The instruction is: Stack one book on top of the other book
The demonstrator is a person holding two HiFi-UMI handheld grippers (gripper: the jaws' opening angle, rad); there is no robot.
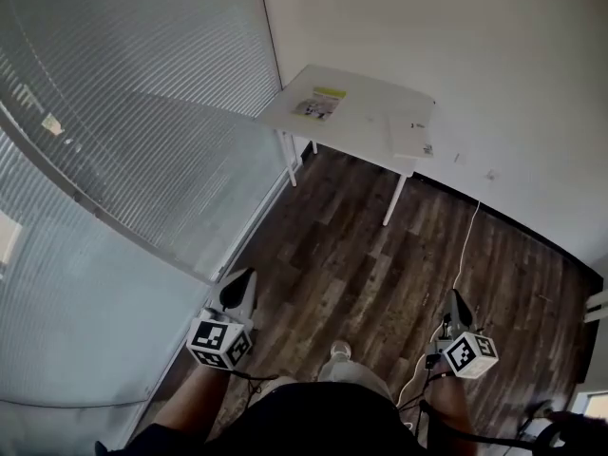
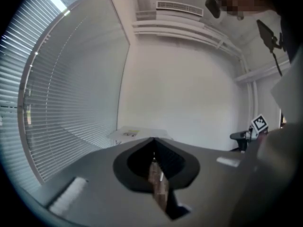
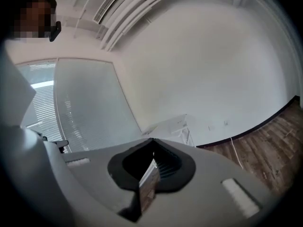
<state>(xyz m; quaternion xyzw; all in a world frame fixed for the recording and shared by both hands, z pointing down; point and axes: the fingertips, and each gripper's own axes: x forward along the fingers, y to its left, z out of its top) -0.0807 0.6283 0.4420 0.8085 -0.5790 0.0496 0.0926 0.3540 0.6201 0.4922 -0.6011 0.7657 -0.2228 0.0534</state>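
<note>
Far ahead in the head view a white table [image 1: 367, 114] stands in the room's corner. On it lie two books, apart from each other: one with a yellow and grey cover [image 1: 320, 104] toward the left, and a plain white one [image 1: 412, 137] at the right edge. My left gripper [image 1: 237, 289] and right gripper [image 1: 459, 304] are held low over the wooden floor, well short of the table. Both have their jaws closed tip to tip with nothing between them. The left gripper view shows that gripper [image 2: 152, 140] aimed at the table [image 2: 137, 134]; the right gripper [image 3: 152, 140] faces it too.
A wall of window blinds [image 1: 133, 112] runs along the left. White walls close the corner behind the table. A thin white cable [image 1: 470, 236] trails from the wall across the dark wooden floor [image 1: 351, 264]. The person's foot [image 1: 339, 351] shows between the grippers.
</note>
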